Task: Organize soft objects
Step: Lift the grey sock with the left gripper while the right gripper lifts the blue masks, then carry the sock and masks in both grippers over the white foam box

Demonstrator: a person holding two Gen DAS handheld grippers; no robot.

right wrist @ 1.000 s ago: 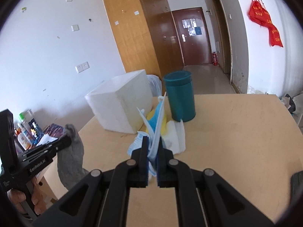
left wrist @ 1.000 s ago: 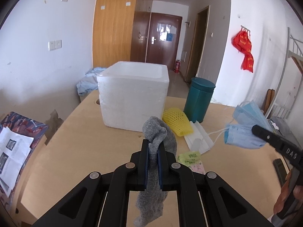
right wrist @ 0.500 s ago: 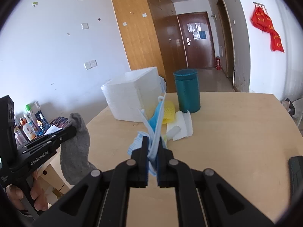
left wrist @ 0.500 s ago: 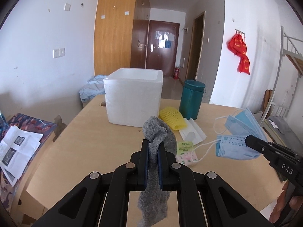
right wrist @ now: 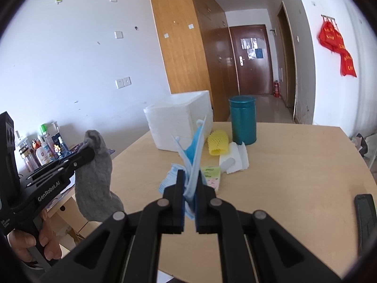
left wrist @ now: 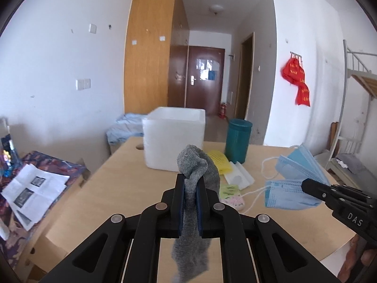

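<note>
Your left gripper point(left wrist: 190, 184) is clamped on a grey knitted sock point(left wrist: 196, 165): its top bunches above the fingertips and the rest hangs down between the black arms, clear of the pale wooden table point(left wrist: 122, 188). Your right gripper point(right wrist: 190, 176) is pinched on a bundle of light-blue pleated face masks point(right wrist: 194, 151), which stand up edge-on between its fingers. From your left wrist camera those masks fan out at the right with their white ear loops dangling over the table.

Just beyond the masks a small green-and-pink printed packet point(right wrist: 212, 176) lies flat on the table. Past it sits a white folded foam sheet point(right wrist: 233, 161), and touching that, a yellow foam mesh sleeve point(right wrist: 218, 145) on its side. Behind the sleeve stands a tall teal cylindrical canister point(right wrist: 242, 120) with its lid on, and to its left a white polystyrene box point(left wrist: 174, 136), open at the top. Both stand well away from your grippers.

At the near right table edge lies a flat black device point(right wrist: 365, 219). Off the left side of the table, printed white paper sheets point(left wrist: 33, 192) rest on a patterned surface.
</note>
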